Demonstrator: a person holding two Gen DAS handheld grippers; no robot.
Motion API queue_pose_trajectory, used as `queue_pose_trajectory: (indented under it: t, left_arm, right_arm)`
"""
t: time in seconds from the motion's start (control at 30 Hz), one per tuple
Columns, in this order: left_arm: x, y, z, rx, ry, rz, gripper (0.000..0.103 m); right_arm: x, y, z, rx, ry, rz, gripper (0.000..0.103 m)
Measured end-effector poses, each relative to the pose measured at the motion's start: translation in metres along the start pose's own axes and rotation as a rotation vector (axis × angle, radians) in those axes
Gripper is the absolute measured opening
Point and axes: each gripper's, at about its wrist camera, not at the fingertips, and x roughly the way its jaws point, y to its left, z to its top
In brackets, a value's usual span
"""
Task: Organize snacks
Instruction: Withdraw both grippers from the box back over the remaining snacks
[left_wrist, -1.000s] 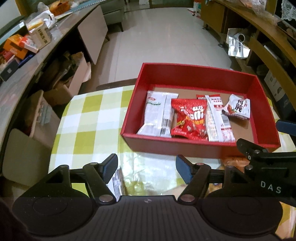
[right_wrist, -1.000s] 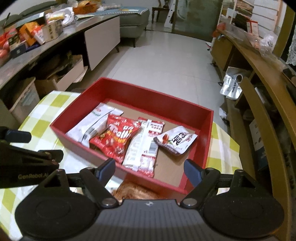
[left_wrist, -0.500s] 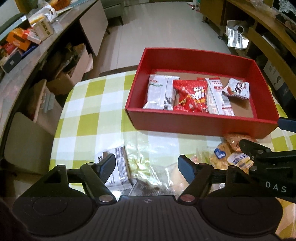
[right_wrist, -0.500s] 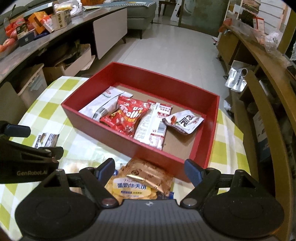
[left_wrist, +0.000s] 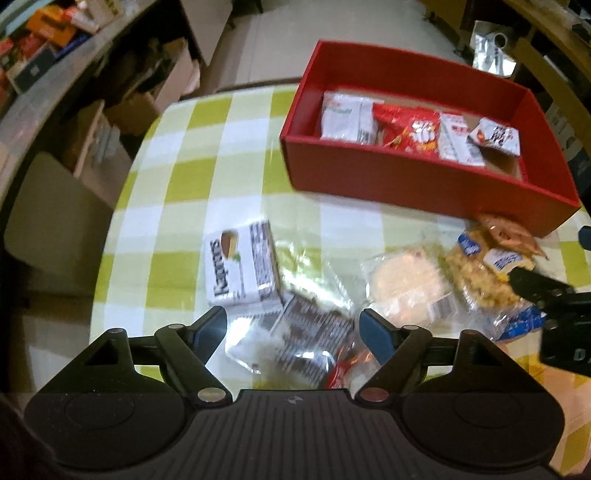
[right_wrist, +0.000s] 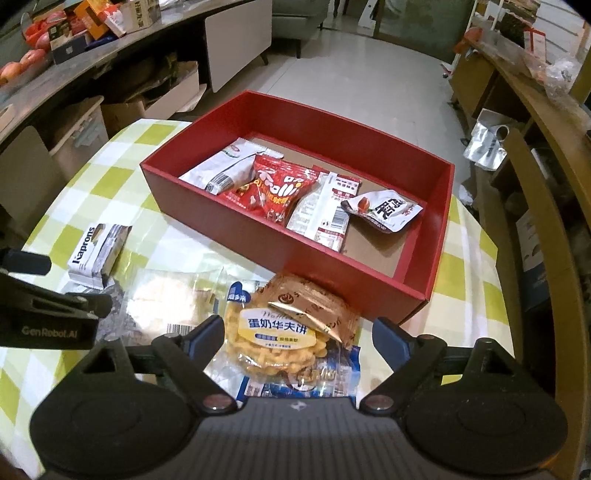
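A red box (right_wrist: 332, 251) (left_wrist: 406, 184) on the checked table holds several snack packs, among them a red bag (right_wrist: 277, 190) and a white pack (left_wrist: 347, 118). Loose snacks lie in front of it: a white Kaprons pack (left_wrist: 238, 266) (right_wrist: 98, 249), a clear dark-printed pack (left_wrist: 310, 332), a round pale cake pack (left_wrist: 406, 282) (right_wrist: 166, 295), a waffle pack (right_wrist: 280, 339) (left_wrist: 484, 277) and a brown pack (right_wrist: 314, 301). My left gripper (left_wrist: 293, 328) is open above the clear pack. My right gripper (right_wrist: 299, 332) is open above the waffle pack.
The table edge (left_wrist: 110, 236) drops off at the left, with a chair (left_wrist: 44, 221) and cluttered shelves (right_wrist: 74, 33) beyond. A wooden chair (right_wrist: 535, 229) stands at the right. Open floor (right_wrist: 369, 74) lies behind the box.
Both grippers have pulled back from the red box toward the near table side, so the loose snacks have come into view under them. Both stay open.
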Motion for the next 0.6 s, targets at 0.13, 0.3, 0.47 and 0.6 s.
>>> queue_pose_trajectory:
  t: [0.13, 0.3, 0.47, 0.6]
  left_arm:
    - [0.003, 0.005, -0.003, -0.022, 0.021, -0.018, 0.086]
    - [0.010, -0.009, -0.009, 0.028, 0.040, -0.013, 0.086]
    - [0.020, -0.018, -0.013, 0.076, 0.056, -0.003, 0.091]
    - [0.027, -0.021, -0.015, 0.108, 0.072, -0.017, 0.096]
  right_arm:
    - [-0.001, -0.003, -0.002, 0.004, -0.003, 0.002, 0.093]
    - [0.000, -0.005, -0.003, 0.006, 0.005, 0.004, 0.093]
    - [0.000, -0.005, -0.006, -0.005, 0.011, 0.009, 0.093]
    - [0.003, -0.005, -0.006, -0.009, 0.020, 0.008, 0.093]
